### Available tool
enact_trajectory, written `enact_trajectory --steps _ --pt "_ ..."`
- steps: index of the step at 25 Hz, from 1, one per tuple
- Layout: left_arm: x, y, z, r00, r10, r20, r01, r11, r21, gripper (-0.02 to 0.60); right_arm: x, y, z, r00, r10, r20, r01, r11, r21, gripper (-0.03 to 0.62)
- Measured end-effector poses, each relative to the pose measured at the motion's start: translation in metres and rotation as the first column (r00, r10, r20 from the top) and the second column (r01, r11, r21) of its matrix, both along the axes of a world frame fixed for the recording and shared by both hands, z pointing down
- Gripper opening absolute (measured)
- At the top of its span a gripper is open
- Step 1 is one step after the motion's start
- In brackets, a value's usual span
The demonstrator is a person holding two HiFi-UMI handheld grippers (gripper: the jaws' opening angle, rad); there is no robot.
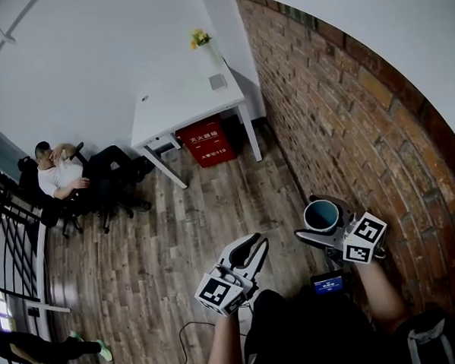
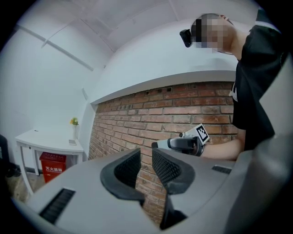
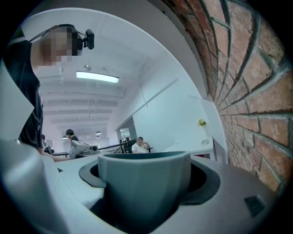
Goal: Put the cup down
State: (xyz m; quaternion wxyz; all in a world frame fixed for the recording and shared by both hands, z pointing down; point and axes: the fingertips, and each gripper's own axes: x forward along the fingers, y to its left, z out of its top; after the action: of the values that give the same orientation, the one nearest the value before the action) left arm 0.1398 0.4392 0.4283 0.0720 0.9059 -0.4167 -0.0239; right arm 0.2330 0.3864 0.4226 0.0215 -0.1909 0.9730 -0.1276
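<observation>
A teal cup [image 1: 321,215] is held upright in my right gripper [image 1: 322,224], close to the brick wall and high above the floor. In the right gripper view the cup [image 3: 143,184] fills the space between the two jaws, which are shut on its sides. My left gripper [image 1: 254,250] hangs lower left of it in the head view, holding nothing. In the left gripper view its jaws [image 2: 145,168] stand almost together with a thin gap and nothing between them. That view also catches the right gripper [image 2: 185,144] in front of the bricks.
A white table [image 1: 185,96] with a small vase of yellow flowers [image 1: 199,40] stands far ahead against the brick wall [image 1: 361,125]. A red box [image 1: 207,143] sits under it. A person sits on a chair [image 1: 68,182] at left. Wooden floor [image 1: 177,241] lies between.
</observation>
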Motion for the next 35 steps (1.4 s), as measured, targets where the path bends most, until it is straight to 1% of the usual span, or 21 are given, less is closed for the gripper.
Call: enact_trajectory --steps 4,8,12,14,18,21,24,29,35 --pt "0.004 -0.021 0.011 1.0 0.008 -0.007 -0.008 1.0 -0.016 0.084 -0.002 -0.021 0.004 1.0 -0.007 -0.009 0.007 1.0 0.004 0.443" --pt "-0.009 -0.057 0.017 1.0 0.025 -0.01 -0.025 0.999 -0.025 0.084 -0.009 -0.057 0.007 1.0 0.007 -0.014 -0.007 1.0 -0.001 0.443" --pt "-0.044 -0.12 0.021 1.0 0.023 -0.012 -0.023 1.0 -0.013 0.078 -0.031 -0.111 0.013 0.999 0.034 -0.018 -0.034 0.999 0.003 0.443" --pt "-0.063 -0.156 0.024 0.999 0.039 -0.003 -0.039 0.999 -0.01 0.078 -0.046 -0.144 0.017 0.999 0.052 -0.012 -0.053 0.999 -0.006 0.443" --pt "-0.105 -0.231 0.022 0.997 0.071 -0.017 -0.071 0.997 -0.011 0.078 -0.084 -0.217 0.016 0.996 0.085 -0.012 -0.086 0.996 -0.019 0.443" --pt "-0.137 -0.275 0.022 0.995 0.102 0.001 -0.102 0.995 -0.02 0.078 -0.115 -0.264 0.012 0.995 0.102 -0.014 -0.102 0.994 -0.027 0.443" --pt "-0.168 -0.316 0.016 0.993 0.117 0.021 -0.117 0.993 -0.012 0.078 -0.144 -0.305 0.005 0.992 0.122 -0.021 -0.123 0.992 -0.024 0.443" --pt "-0.207 -0.364 0.023 0.993 0.117 0.009 -0.117 0.993 -0.036 0.078 -0.179 -0.353 0.01 0.99 0.134 -0.036 -0.136 0.99 -0.043 0.443" --pt "-0.232 -0.408 0.039 0.993 0.114 0.002 -0.114 0.99 -0.084 0.078 -0.206 -0.4 0.021 0.991 0.123 -0.043 -0.126 0.99 -0.067 0.443"
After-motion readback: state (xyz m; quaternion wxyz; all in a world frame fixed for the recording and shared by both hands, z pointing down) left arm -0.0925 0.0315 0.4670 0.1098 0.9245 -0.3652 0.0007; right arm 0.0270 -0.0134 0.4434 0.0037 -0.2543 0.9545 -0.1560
